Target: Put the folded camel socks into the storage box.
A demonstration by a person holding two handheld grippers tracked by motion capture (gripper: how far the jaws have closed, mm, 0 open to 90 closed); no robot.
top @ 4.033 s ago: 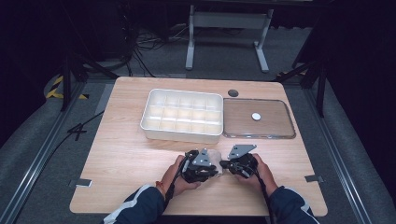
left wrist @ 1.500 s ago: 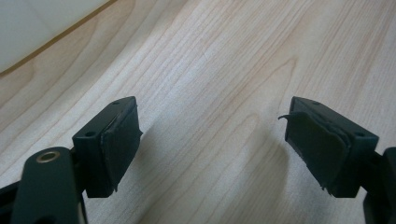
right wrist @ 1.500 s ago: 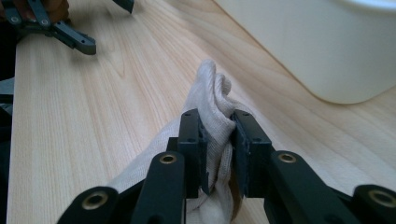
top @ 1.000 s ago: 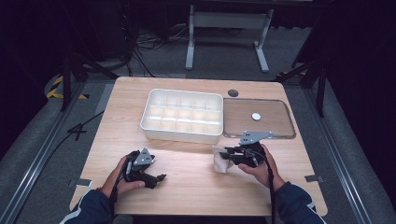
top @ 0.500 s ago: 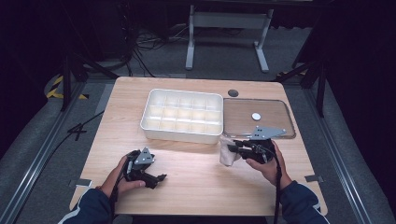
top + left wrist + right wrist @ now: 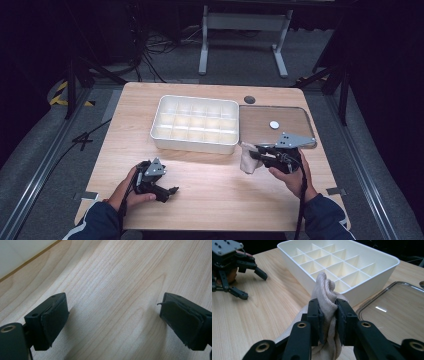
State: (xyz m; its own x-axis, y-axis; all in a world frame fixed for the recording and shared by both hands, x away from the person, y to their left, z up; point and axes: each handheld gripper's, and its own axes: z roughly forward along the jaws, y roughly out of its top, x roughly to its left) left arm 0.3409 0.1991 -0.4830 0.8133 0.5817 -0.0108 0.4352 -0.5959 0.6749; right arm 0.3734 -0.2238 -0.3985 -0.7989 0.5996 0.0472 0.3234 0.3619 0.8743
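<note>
Clamping a bunched beige cloth (image 6: 325,296) between both jaws, right hand-held gripper (image 6: 328,312) pinched tight on it, fabric bulging up above the pads and hanging down below them. Seen from the high view as a pale wad (image 6: 247,157) dangling at the tip of the right hand-held gripper (image 6: 256,156), just off the front right corner of the white compartment tray (image 6: 194,143) and near the front left corner of the clear lid (image 6: 245,135) lying flat on the counter (image 6: 210,195). Held by the right hand (image 6: 290,175) coming in from the bottom edge, grey three-cornered plate on top.

Resting low near the front left of the counter, left hand-held gripper (image 6: 170,191) gripped by the left hand (image 6: 127,192), well apart from the cloth and the tray. Released: jaws spread wide over bare wood, having just been opening a little further, with nothing between the worn black pads (image 6: 53,320). Visible also far off in the right gripper view, at the upper left (image 6: 249,281), jaws parted.

Sitting on the lid, a small white round piece (image 6: 274,124); beyond the tray's far right corner, a dark round spot (image 6: 249,99) on the counter.
</note>
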